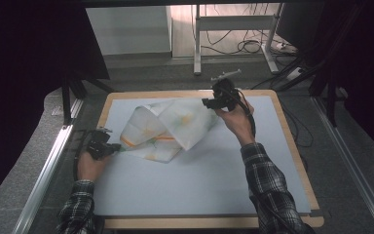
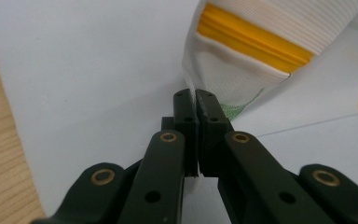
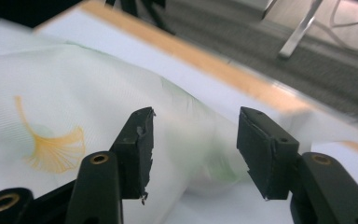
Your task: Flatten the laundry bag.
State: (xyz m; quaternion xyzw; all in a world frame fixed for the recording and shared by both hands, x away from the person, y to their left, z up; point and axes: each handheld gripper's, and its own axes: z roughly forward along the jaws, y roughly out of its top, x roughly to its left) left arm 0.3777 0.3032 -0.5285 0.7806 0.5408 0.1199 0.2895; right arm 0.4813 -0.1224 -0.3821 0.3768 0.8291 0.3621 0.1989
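Overhead, high view: left gripper [image 1: 111, 147] pinches near-left corner of cloth [image 1: 168, 126] on grey mat [image 1: 199, 170]; right gripper [image 1: 213, 101] hovers above cloth's far-right edge.

Left gripper view: jaws clamped on cloth hem [image 2: 193, 91], orange stripe [image 2: 251, 37] just beyond tips.

Right gripper view: jaws parted, nothing between; cloth lies below and ahead.

Likely step: folding. Keep left pinch firm, lower right claw squarely onto edge before closing.
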